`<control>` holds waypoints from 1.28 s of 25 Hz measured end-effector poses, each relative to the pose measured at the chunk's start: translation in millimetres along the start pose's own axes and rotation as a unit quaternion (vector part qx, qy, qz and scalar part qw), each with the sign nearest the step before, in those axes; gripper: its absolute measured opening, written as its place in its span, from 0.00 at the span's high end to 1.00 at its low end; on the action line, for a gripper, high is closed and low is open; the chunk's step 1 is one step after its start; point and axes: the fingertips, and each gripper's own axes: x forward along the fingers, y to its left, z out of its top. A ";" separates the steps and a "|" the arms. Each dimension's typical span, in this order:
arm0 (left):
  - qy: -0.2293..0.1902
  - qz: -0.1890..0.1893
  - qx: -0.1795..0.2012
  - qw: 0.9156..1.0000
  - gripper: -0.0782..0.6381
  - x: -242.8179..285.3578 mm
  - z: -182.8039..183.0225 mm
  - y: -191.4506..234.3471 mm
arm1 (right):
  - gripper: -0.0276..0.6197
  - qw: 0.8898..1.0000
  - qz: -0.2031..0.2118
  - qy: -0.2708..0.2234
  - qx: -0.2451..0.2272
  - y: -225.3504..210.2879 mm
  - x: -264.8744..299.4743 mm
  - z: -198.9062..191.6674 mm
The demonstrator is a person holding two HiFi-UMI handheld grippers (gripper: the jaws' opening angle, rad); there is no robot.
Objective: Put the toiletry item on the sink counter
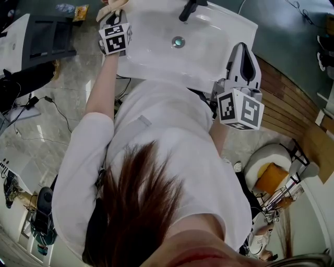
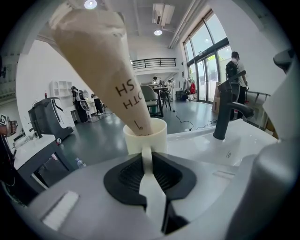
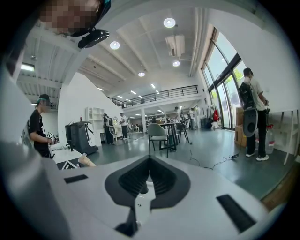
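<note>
Head view: the left gripper point(image 1: 116, 19) reaches to the far left corner of the white sink point(image 1: 162, 78), with the cream tube point(image 1: 110, 7) sticking out past its tips. The right gripper point(image 1: 241, 49) hangs by the sink's right edge, apart from the tube, and the faucet point(image 1: 190, 8) stands at the back.

Left gripper view: the jaws of the left gripper point(image 2: 146, 152) are nearly together, pinching a thin edge at the white cap point(image 2: 146, 136). The cream tube point(image 2: 101, 61) is cap-down and leans up to the left, just beside the sink's rim point(image 2: 197, 140). That grip looks slight, so the tube is best lowered slowly onto the flat surface, cap first, and let go only once it rests there.

Right gripper view: the jaws of the right gripper point(image 3: 149, 161) are together on nothing, facing the open room
</note>
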 end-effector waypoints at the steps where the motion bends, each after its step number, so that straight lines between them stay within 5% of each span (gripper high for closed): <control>1: 0.000 -0.001 0.000 1.000 0.82 0.2 -0.2 0.4 | 0.95 1.000 0.000 0.000 0.000 0.9 0.1 0.0; 21: 0.006 -0.019 -0.020 1.000 0.75 -11.2 0.5 -2.4 | 0.95 1.000 0.009 0.003 0.004 3.1 2.2 -0.7; 32: -0.020 -0.029 -0.079 0.996 0.74 -53.4 10.6 -4.0 | 0.95 1.000 0.014 0.008 0.001 2.2 3.1 -2.8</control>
